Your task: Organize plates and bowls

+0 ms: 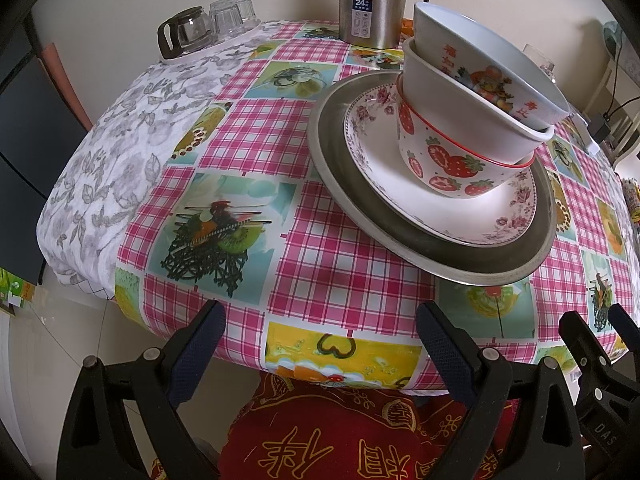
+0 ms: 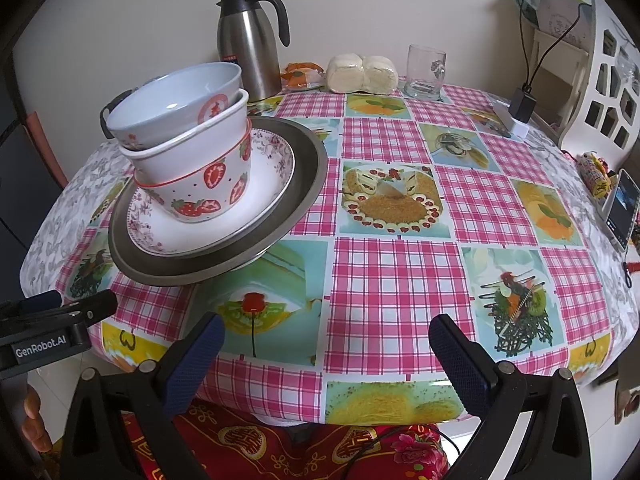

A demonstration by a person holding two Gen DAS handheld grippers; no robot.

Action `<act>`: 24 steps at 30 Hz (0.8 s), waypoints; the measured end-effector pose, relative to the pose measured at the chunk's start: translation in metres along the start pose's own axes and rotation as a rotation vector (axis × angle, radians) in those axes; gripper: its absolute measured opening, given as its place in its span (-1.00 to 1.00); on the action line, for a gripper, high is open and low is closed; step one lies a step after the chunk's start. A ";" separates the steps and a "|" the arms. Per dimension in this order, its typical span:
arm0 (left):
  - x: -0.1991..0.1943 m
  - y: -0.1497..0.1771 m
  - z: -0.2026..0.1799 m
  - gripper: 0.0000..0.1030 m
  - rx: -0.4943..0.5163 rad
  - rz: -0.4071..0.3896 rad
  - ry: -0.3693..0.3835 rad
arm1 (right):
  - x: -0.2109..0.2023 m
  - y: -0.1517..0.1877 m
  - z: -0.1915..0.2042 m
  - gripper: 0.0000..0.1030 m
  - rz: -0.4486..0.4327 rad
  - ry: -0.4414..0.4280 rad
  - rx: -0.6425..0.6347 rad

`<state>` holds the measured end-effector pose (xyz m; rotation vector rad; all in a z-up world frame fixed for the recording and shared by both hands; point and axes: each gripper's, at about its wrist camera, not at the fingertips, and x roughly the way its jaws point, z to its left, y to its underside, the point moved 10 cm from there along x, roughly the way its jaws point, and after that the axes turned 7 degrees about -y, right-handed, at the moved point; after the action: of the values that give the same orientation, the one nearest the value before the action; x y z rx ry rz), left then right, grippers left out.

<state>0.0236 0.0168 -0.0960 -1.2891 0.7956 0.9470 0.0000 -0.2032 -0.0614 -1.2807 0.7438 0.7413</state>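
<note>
A stack stands on the checked tablecloth: a wide metal plate (image 1: 348, 168) (image 2: 308, 176) at the bottom, a floral plate (image 1: 460, 216) (image 2: 272, 176) on it, then a strawberry bowl (image 1: 452, 168) (image 2: 212, 192), a plain white bowl (image 1: 452, 112) (image 2: 188, 152) and a tilted printed bowl (image 1: 480, 56) (image 2: 176, 104) on top. My left gripper (image 1: 320, 344) is open at the table's near edge, left of the stack. My right gripper (image 2: 326, 352) is open at the near edge, right of the stack. Nothing sits between either pair of fingers.
A steel thermos (image 1: 372, 4) (image 2: 250, 48) stands at the back. A tray with a glass pot and glasses (image 1: 208, 28) sits back left. A glass mug (image 2: 426, 72), wrapped buns (image 2: 362, 74) and a snack packet (image 2: 302, 74) line the back. A phone (image 2: 620, 208) stands at the right edge.
</note>
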 end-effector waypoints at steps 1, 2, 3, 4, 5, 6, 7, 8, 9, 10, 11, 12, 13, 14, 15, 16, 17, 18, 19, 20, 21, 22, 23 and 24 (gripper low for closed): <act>0.000 0.000 0.000 0.86 0.000 0.000 0.001 | 0.000 0.000 0.000 1.00 0.000 0.000 0.000; 0.001 0.000 0.000 0.86 -0.001 0.000 0.001 | 0.000 0.000 0.000 1.00 0.000 0.000 0.000; 0.001 0.000 0.000 0.86 -0.001 -0.001 0.001 | 0.000 0.000 0.000 1.00 0.000 0.000 0.000; 0.000 0.000 0.000 0.86 -0.001 0.000 0.002 | 0.000 0.000 0.000 1.00 0.000 0.000 -0.001; 0.000 0.000 0.000 0.86 -0.001 -0.001 0.003 | 0.000 0.000 0.000 1.00 0.000 -0.001 -0.001; 0.001 0.000 0.000 0.86 -0.001 -0.001 0.003 | 0.000 0.000 0.000 1.00 0.000 -0.001 -0.001; 0.001 0.000 0.000 0.86 -0.002 -0.002 0.003 | 0.000 0.000 0.000 1.00 0.001 -0.001 -0.001; 0.001 0.000 0.000 0.86 -0.002 -0.002 0.003 | 0.000 0.000 0.000 1.00 0.000 0.000 -0.001; 0.001 0.000 0.000 0.86 -0.002 -0.001 0.004 | 0.000 0.000 0.000 1.00 0.000 0.000 -0.001; 0.000 -0.001 0.000 0.86 -0.002 -0.001 0.004 | 0.000 0.000 0.000 1.00 0.000 0.000 0.000; 0.000 0.000 0.000 0.86 -0.002 -0.002 0.004 | 0.000 0.000 0.000 1.00 0.000 0.000 0.000; 0.000 -0.001 0.000 0.86 -0.002 -0.001 0.004 | 0.000 0.000 0.000 1.00 0.000 0.000 0.000; 0.000 0.000 0.000 0.86 -0.001 -0.001 0.005 | 0.000 0.000 0.000 1.00 0.000 0.000 0.000; 0.000 -0.001 0.000 0.86 -0.002 -0.001 0.006 | 0.000 0.000 0.000 1.00 0.000 0.000 -0.001; 0.000 -0.001 0.000 0.86 -0.003 -0.002 0.005 | 0.000 0.000 0.000 1.00 0.000 0.000 -0.001; 0.000 -0.002 -0.001 0.86 -0.003 -0.003 0.004 | 0.000 0.000 0.000 1.00 0.000 0.000 -0.001; -0.001 -0.002 -0.001 0.86 -0.004 -0.004 0.004 | 0.000 0.000 0.000 1.00 0.000 0.000 -0.001; -0.001 -0.002 -0.001 0.86 -0.006 -0.004 0.004 | 0.000 0.000 0.000 1.00 0.001 0.000 -0.001; -0.001 -0.002 -0.001 0.86 -0.007 -0.004 0.005 | 0.000 0.000 0.000 1.00 0.001 0.000 -0.001; -0.001 -0.002 -0.001 0.86 -0.008 -0.006 0.006 | 0.000 0.000 0.000 1.00 0.001 0.001 -0.001; -0.001 -0.003 -0.001 0.86 -0.010 -0.008 0.007 | 0.001 0.000 0.000 1.00 0.000 0.000 0.000; -0.002 -0.003 -0.001 0.86 -0.013 -0.012 0.008 | 0.000 0.000 -0.001 1.00 0.000 0.000 0.000; -0.003 -0.004 -0.001 0.86 -0.018 -0.019 0.008 | 0.001 0.000 -0.001 1.00 0.000 0.000 -0.001; -0.005 -0.005 0.001 0.86 -0.026 -0.031 0.005 | 0.001 0.000 -0.001 1.00 0.000 0.000 0.000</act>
<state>0.0259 0.0169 -0.0893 -1.3231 0.7675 0.9317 0.0002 -0.2036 -0.0621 -1.2811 0.7441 0.7416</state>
